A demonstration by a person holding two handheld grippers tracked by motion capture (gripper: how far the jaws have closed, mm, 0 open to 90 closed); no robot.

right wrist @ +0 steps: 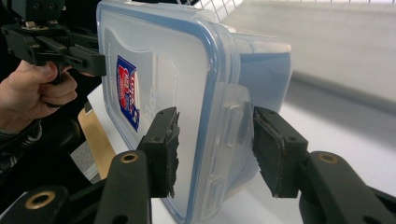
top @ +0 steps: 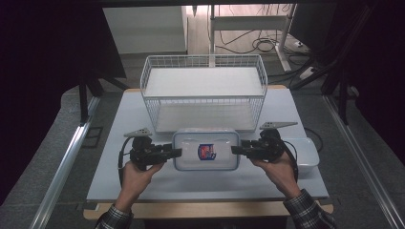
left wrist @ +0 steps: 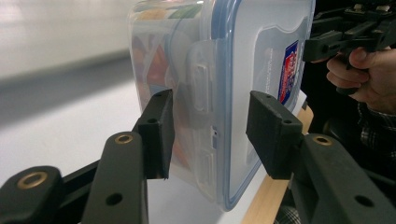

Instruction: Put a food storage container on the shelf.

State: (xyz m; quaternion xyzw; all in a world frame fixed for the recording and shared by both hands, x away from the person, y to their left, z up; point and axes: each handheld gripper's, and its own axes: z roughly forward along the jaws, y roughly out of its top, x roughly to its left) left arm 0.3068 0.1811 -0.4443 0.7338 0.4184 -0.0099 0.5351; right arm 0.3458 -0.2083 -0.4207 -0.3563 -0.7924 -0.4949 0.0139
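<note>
Standing on grey flooring, white table [top: 286, 114] bears wire basket [top: 204, 90].

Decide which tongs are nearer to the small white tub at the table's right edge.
Right. The right tongs grip the lidded plastic container at its right end, just beside the white tub; the left tongs grip the container's far end.

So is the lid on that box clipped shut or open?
Shut, as far as shows: the lid sits flush on the box, and the end clips lie folded down against its sides in both gripper views.
</note>
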